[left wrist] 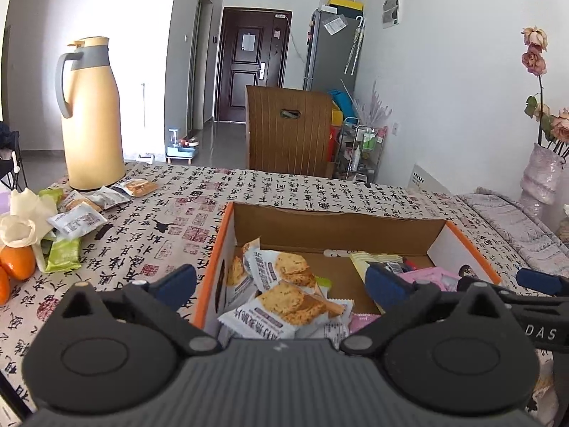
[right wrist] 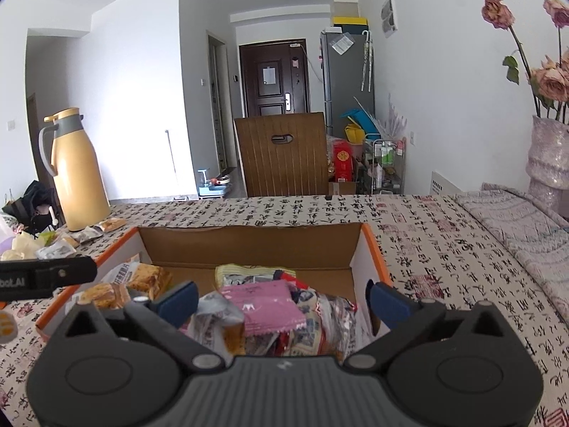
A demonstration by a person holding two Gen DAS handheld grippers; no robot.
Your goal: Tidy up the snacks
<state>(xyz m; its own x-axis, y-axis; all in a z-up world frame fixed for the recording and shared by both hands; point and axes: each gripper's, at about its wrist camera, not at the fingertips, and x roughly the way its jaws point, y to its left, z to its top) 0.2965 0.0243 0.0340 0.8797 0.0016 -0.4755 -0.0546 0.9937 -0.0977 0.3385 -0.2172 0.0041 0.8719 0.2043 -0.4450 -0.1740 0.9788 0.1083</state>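
Holding both tongs wide over the snack box

Covering the whole table is a cream tablecloth printed with black and red calligraphy [left wrist: 270,192], and on it, directly before me, stands the open cardboard box with orange rim [left wrist: 355,226]. At the far left of the table stands a tall yellow thermos jug with grey handle [left wrist: 93,114], upright. Across the table is a brown wooden chair back [left wrist: 288,131], and at the right a pale vase with dried pink roses [right wrist: 549,149].

My left tongs [left wrist: 281,283] hang over the left half of the box with the jaws wide apart, and nothing is between them. Below them, inside the box, lie white biscuit packets with a brown cracker picture [left wrist: 284,299], heaped one on another.

My right tongs [right wrist: 281,300] hang over the right half, also spread wide and holding nothing. Under them lies a pile of mixed snack bags, with a flat pink packet [right wrist: 263,306] on top.

More loose snack packets [left wrist: 81,213] lie on the cloth near the jug, outside the box, beside two small oranges [left wrist: 16,267].
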